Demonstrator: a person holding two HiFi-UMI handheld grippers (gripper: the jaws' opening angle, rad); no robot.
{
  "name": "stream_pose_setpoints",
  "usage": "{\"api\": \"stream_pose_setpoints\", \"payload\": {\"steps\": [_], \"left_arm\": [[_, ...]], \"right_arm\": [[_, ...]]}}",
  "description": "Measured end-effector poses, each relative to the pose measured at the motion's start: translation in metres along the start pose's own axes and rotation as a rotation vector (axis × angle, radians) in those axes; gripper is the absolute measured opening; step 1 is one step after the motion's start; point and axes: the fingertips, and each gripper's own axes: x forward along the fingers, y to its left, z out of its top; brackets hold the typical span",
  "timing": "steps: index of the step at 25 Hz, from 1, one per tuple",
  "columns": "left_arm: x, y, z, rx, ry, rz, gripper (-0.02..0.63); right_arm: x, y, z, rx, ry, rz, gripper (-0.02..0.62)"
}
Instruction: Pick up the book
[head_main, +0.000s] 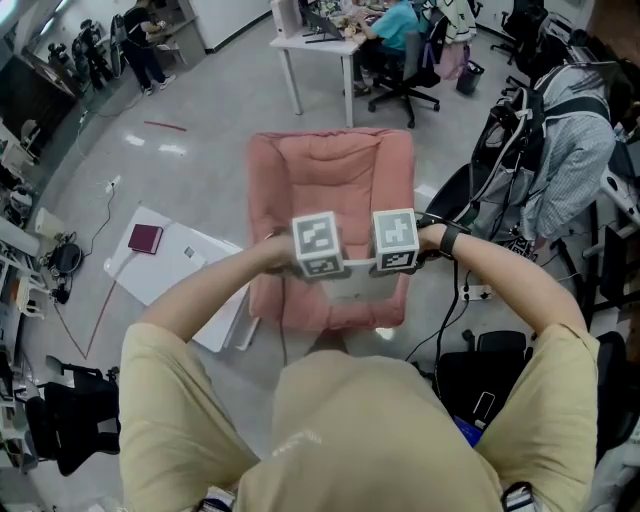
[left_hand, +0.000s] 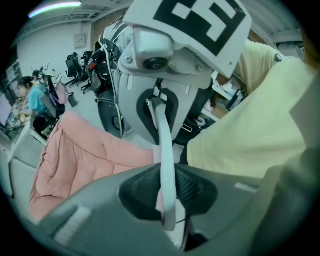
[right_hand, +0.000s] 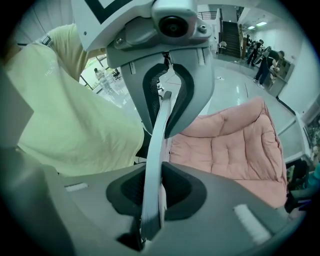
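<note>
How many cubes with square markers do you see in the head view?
2. The left cube is on the left gripper, above the near edge of the pink cushion; the right cube is on the right gripper, close beside it. None seems hidden.

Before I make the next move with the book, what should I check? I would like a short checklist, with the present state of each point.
1. Left gripper shut on the book: ok, its pads press one end.
2. Right gripper shut on the book: ok, it clamps the opposite end.
3. Book clear of the pink cushion: ok, it hangs in the air over it.
4. Book straight between the grippers: cannot tell, only its edge shows.
5. Maroon book on the white board out of the way: ok, it lies on the floor, off to the left.
</note>
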Motion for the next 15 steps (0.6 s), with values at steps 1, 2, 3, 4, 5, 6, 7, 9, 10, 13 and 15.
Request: {"api": "stream_pose_setpoints", "payload": {"steps": [1,2,3,4,5,6,7,9,10,13,15], "left_arm": [[-0.002,0.0,0.0,0.002,-0.001,0.007,0.046],[-0.002,0.0,0.0,0.005,-0.003,0.007,0.046],[-0.001,-0.002,0.0,0.008,-0.004,0.003,0.046],[0.001,-0.004,-0.001,0.01,-0.005,-0.006,0.046],[0.003,-0.005,-0.004,0.009,-0.005,-0.018,0.046],[0.005,-0.006,-0.006,0.005,-0.006,-0.033,0.048],[0.008,-0.006,-0.009,0.0,-0.005,-0.051,0.048],[0.011,-0.004,-0.013,-0.009,-0.005,-0.084,0.047],[0.011,0.0,-0.014,-0.011,-0.005,-0.095,0.047],[0.011,0.017,-0.02,-0.008,0.003,-0.111,0.046],[0.011,0.03,-0.026,0.0,0.012,-0.113,0.047]], "right_arm": [[-0.001,0.0,0.001,0.009,-0.003,0.001,0.058],[-0.002,0.0,0.001,0.016,-0.007,0.002,0.058],[-0.001,0.0,0.002,0.022,-0.01,0.001,0.058],[0.0,0.001,0.002,0.025,-0.012,0.0,0.058],[0.003,0.001,0.003,0.027,-0.011,0.0,0.06],[0.007,0.001,0.004,0.027,-0.009,0.004,0.06],[0.01,0.001,0.004,0.028,-0.008,0.011,0.06],[0.015,-0.001,0.004,0.036,-0.004,0.024,0.058],[0.017,-0.004,0.003,0.04,-0.001,0.027,0.058],[0.02,-0.021,0.003,0.049,0.001,0.025,0.058],[0.023,-0.036,0.004,0.055,-0.004,0.024,0.058]]}}
